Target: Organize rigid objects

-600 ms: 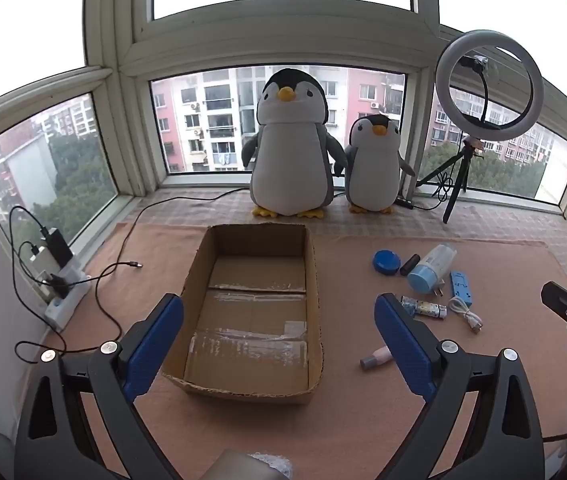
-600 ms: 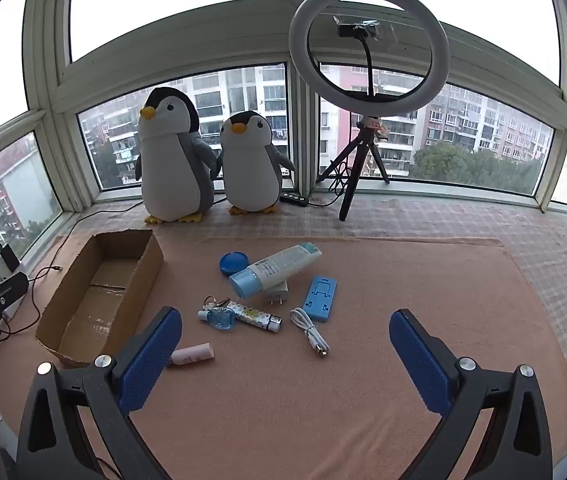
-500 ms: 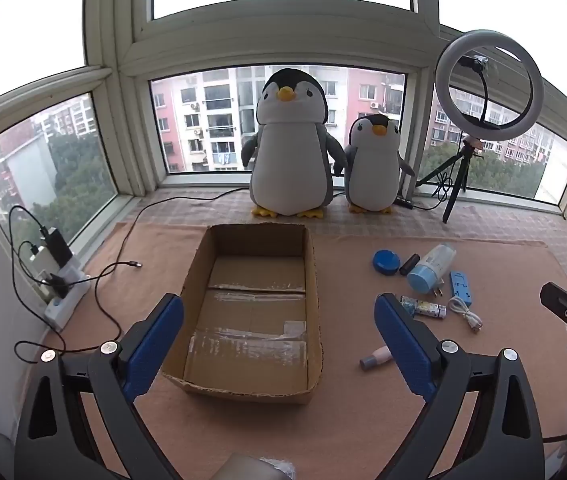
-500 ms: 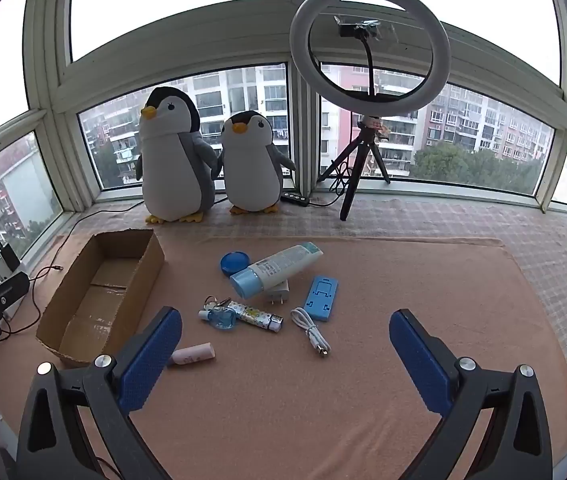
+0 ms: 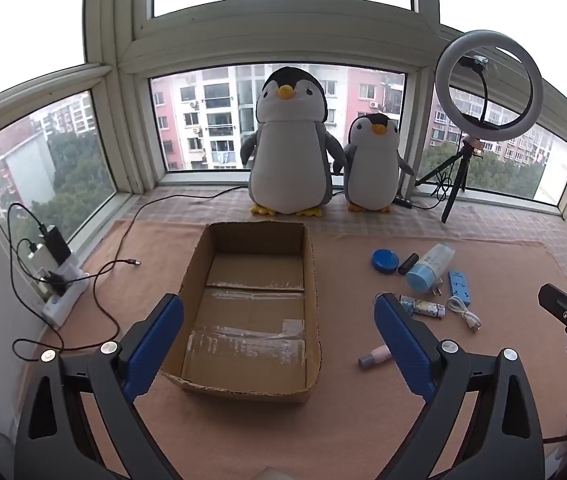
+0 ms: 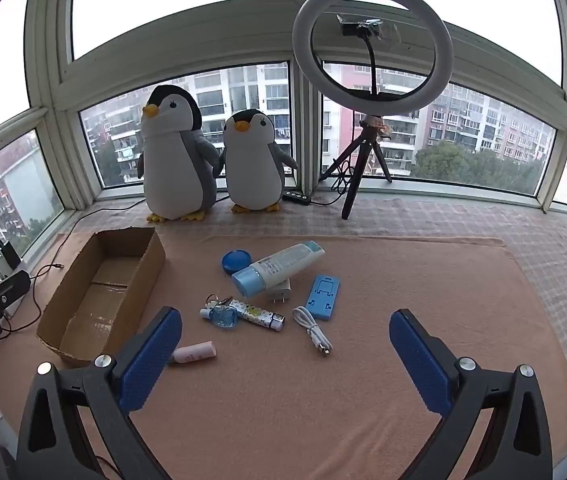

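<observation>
An empty cardboard box (image 5: 219,264) lies open on the pink mat, also in the right wrist view (image 6: 139,264). Right of it lie a blue round lid (image 6: 236,261), a white tube with blue cap (image 6: 279,266), a blue phone stand (image 6: 324,296), a white charger plug (image 6: 281,292), a white cable (image 6: 312,330), a patterned stick (image 6: 257,314), a small blue bottle (image 6: 223,316) and a pink tube (image 6: 195,353). My left gripper (image 5: 279,340) is open and empty, over the box's near end. My right gripper (image 6: 285,354) is open and empty, in front of the items.
Two plush penguins (image 5: 291,148) (image 5: 375,164) stand at the window behind the box. A ring light on a tripod (image 6: 371,64) stands at the back right. A power strip with chargers and cables (image 5: 59,280) lies at the left edge.
</observation>
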`<act>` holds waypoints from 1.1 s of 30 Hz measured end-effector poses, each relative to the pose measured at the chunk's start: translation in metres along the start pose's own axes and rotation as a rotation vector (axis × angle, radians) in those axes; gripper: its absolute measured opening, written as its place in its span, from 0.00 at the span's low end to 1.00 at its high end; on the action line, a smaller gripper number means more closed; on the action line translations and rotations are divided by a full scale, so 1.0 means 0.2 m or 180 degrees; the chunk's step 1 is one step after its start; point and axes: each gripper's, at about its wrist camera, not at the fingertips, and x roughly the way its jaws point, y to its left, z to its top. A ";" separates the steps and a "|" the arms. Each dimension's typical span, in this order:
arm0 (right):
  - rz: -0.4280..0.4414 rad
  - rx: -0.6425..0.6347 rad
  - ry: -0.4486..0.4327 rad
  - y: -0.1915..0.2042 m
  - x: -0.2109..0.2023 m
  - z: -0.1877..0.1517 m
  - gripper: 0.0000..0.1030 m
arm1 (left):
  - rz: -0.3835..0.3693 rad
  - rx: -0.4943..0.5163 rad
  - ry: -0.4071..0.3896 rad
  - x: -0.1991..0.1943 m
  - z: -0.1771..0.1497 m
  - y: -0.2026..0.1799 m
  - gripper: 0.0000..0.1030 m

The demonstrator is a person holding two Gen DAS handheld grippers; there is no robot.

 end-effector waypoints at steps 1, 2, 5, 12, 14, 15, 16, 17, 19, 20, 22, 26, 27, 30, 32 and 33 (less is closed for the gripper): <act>-0.0001 0.0001 -0.0001 0.00 0.00 0.00 1.00 | -0.0004 0.0003 -0.0002 0.00 0.00 0.00 0.94; -0.0002 0.0000 0.0001 0.00 0.00 0.00 1.00 | -0.0009 0.0005 -0.0003 0.00 0.00 0.00 0.94; -0.0004 0.0003 0.0000 0.00 0.00 0.00 1.00 | -0.0031 0.0014 -0.0013 -0.01 0.00 -0.01 0.94; 0.0000 0.0009 -0.0010 -0.01 -0.02 -0.01 1.00 | -0.0081 0.0028 -0.0031 -0.02 0.00 -0.03 0.94; -0.0001 0.0009 -0.0008 0.00 -0.02 -0.01 1.00 | -0.0090 0.0035 -0.0037 -0.02 0.00 -0.03 0.94; 0.0000 0.0007 -0.0009 0.00 -0.02 -0.01 1.00 | -0.0094 0.0038 -0.0039 -0.02 0.00 -0.03 0.94; 0.0000 0.0009 -0.0008 0.00 -0.02 -0.01 1.00 | -0.0099 0.0040 -0.0041 -0.02 0.00 -0.03 0.94; 0.0002 0.0008 -0.0007 0.00 -0.01 -0.01 1.00 | -0.0104 0.0042 -0.0042 -0.02 0.00 -0.03 0.94; 0.0006 0.0010 -0.0007 -0.01 -0.01 -0.01 1.00 | -0.0115 0.0050 -0.0043 -0.02 0.00 -0.04 0.94; 0.0005 0.0011 -0.0008 -0.01 -0.02 -0.01 1.00 | -0.0118 0.0053 -0.0045 -0.03 0.00 -0.04 0.94; 0.0006 0.0012 -0.0007 -0.01 -0.01 0.00 1.00 | -0.0125 0.0056 -0.0046 -0.03 0.00 -0.04 0.94; 0.0004 0.0014 -0.0007 -0.01 -0.01 -0.01 1.00 | -0.0130 0.0058 -0.0049 -0.03 0.00 -0.05 0.94; 0.0003 0.0018 -0.0009 -0.01 -0.01 0.00 1.00 | -0.0131 0.0058 -0.0050 -0.03 0.00 -0.05 0.94; 0.0006 0.0016 -0.0005 -0.01 -0.02 0.00 1.00 | -0.0129 0.0057 -0.0048 -0.03 0.00 -0.05 0.94; 0.0006 0.0014 -0.0006 -0.01 -0.02 0.00 1.00 | -0.0130 0.0056 -0.0048 -0.03 0.00 -0.05 0.94; 0.0006 0.0015 -0.0006 -0.01 -0.02 0.00 1.00 | -0.0129 0.0056 -0.0047 -0.03 0.00 -0.05 0.94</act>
